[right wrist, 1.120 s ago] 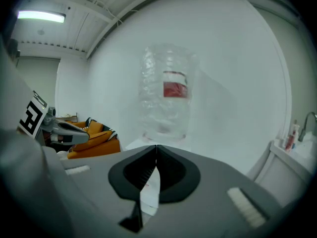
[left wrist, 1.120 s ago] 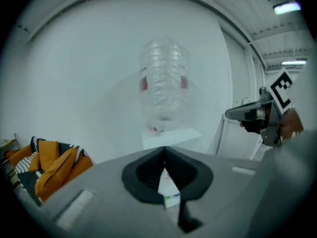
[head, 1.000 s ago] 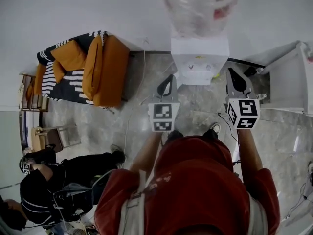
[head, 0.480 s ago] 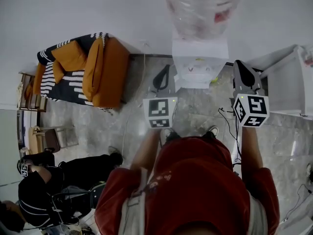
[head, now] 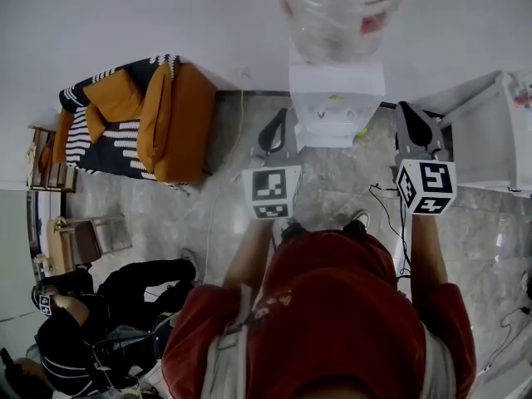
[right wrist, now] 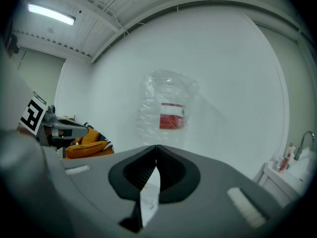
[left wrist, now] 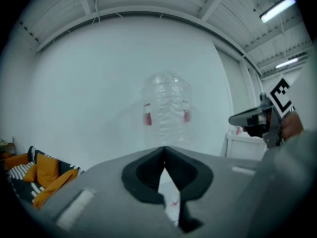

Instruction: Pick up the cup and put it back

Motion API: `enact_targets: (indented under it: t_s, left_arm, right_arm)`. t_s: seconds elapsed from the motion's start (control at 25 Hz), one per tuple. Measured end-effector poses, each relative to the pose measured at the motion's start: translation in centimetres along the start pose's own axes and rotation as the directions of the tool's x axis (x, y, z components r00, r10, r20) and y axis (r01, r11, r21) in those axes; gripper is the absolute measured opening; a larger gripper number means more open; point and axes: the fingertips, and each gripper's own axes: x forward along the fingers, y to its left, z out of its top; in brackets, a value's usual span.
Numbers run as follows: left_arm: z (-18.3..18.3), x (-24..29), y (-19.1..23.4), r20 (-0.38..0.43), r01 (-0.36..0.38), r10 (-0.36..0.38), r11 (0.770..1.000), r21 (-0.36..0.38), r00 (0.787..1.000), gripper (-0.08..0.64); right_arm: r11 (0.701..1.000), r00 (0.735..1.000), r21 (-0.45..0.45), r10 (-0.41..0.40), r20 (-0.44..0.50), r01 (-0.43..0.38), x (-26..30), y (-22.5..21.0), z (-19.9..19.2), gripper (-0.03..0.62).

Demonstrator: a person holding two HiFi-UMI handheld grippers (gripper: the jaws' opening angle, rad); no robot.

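Note:
No cup shows in any view. Ahead stands a white water dispenser (head: 337, 98) with a big clear bottle (head: 341, 15) on top; the bottle (left wrist: 167, 108) carries a red label (right wrist: 171, 118). My left gripper (head: 273, 135) is held level in front of the dispenser's left side, jaws shut and empty (left wrist: 164, 148). My right gripper (head: 413, 119) is level by its right side, also shut with nothing between its jaws (right wrist: 156, 147). Each gripper sees the other at its picture's edge.
An orange sofa (head: 158, 119) with a striped blanket stands left against the wall. A person (head: 91, 314) sits on the floor at lower left near a small wooden stool (head: 83, 235). White cabinet (head: 490, 140) at right. Cables (head: 386, 214) lie on the stone floor.
Both grippers have risen and now sit a little higher beside the dispenser. The seated person at lower left has shifted down the picture.

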Motion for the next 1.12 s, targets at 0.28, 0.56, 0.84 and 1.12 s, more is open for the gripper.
enact_targets:
  t_s: [0.28,0.56,0.84,1.12]
  left_arm:
    - [0.6,0.1,-0.7,0.012,0.013,-0.014,1.000,0.009,1.000,-0.002]
    - [1.1,-0.2,-1.8,0.019,0.030,-0.031,0.999,0.014,0.999,-0.002]
    - [1.1,-0.1,-2.6,0.016,0.050,-0.050,0.999,0.022,0.999,-0.002]
    - [1.4,0.1,-3.3,0.018,0.069,-0.070,0.997,0.037,0.997,-0.002]
  right_arm:
    - [1.000,1.000,-0.015,-0.003,0.001,0.003,-0.4,-0.6,-0.1,0.002]
    - [0.999,0.999,-0.011,-0.032,0.025,0.033,-1.6,-1.4,0.2,0.002]
    - [0.999,0.997,0.000,-0.053,0.052,0.053,-2.2,-2.0,0.4,0.002]
    - [0.998,0.995,0.011,-0.070,0.072,0.069,-2.7,-2.7,0.4,0.002]
